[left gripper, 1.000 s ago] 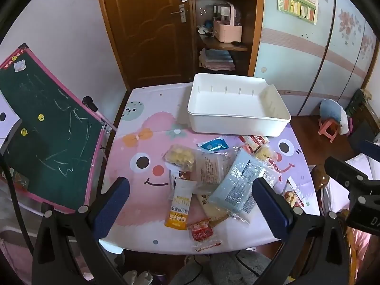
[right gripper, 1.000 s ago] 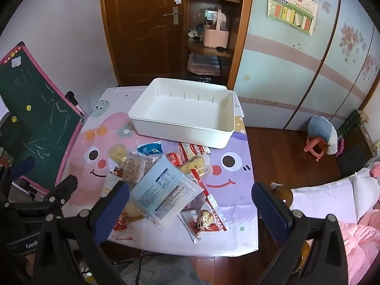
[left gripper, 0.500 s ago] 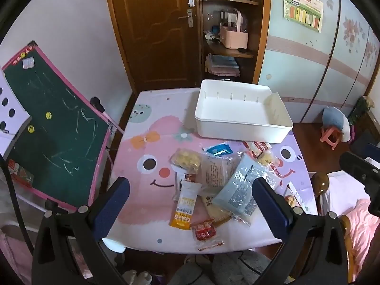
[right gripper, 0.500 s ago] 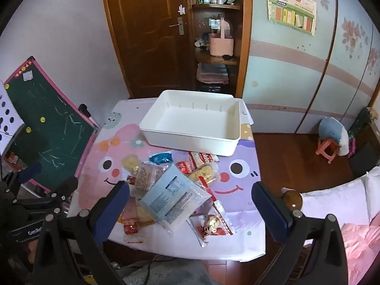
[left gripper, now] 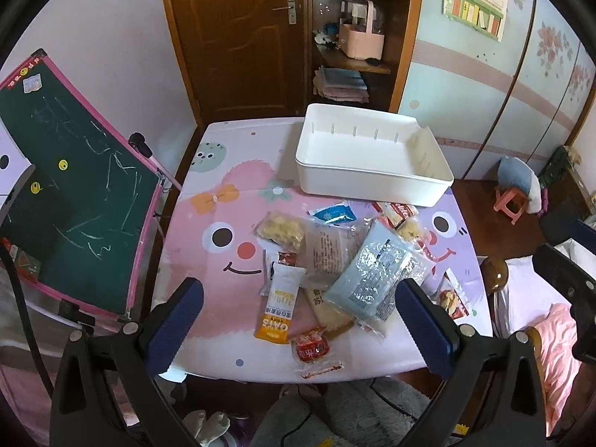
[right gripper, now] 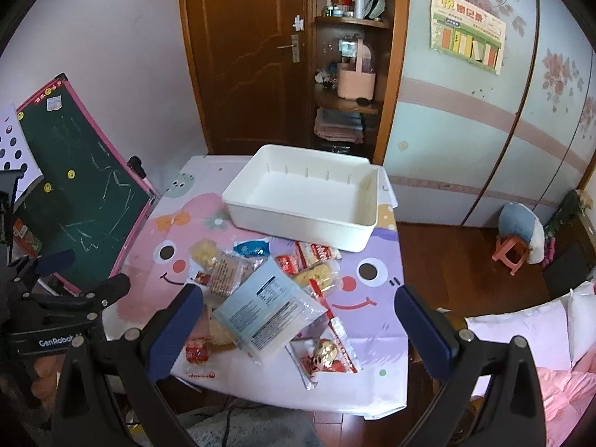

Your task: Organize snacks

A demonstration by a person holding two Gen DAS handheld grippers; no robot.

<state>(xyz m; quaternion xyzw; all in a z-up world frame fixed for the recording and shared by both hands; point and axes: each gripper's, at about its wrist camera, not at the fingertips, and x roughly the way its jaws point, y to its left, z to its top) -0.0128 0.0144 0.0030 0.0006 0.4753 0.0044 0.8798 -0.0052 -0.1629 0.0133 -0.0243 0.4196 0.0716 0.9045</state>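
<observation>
Several snack packets lie in a heap on the cartoon-print table [left gripper: 208,260]: a large pale blue bag [left gripper: 376,273] [right gripper: 266,309], an orange oat bar [left gripper: 277,307], a yellow puff pack [left gripper: 279,229], a small red pack [left gripper: 309,346] [right gripper: 197,350]. An empty white bin [left gripper: 368,160] [right gripper: 301,197] stands at the far side. My left gripper [left gripper: 298,320] is open, high above the table's near edge. My right gripper [right gripper: 298,327] is open, also high above the near edge, empty.
A green chalkboard easel [left gripper: 70,193] leans at the table's left. A brown door [left gripper: 238,37] and shelf unit with a pink basket [left gripper: 359,37] stand behind. A wardrobe [right gripper: 484,111] and a pink stool [right gripper: 510,255] are at the right. A bed [right gripper: 529,342] is at near right.
Both grippers have risen and pulled back from the table, so the table and snacks look smaller and farther. Nothing on the table has moved.
</observation>
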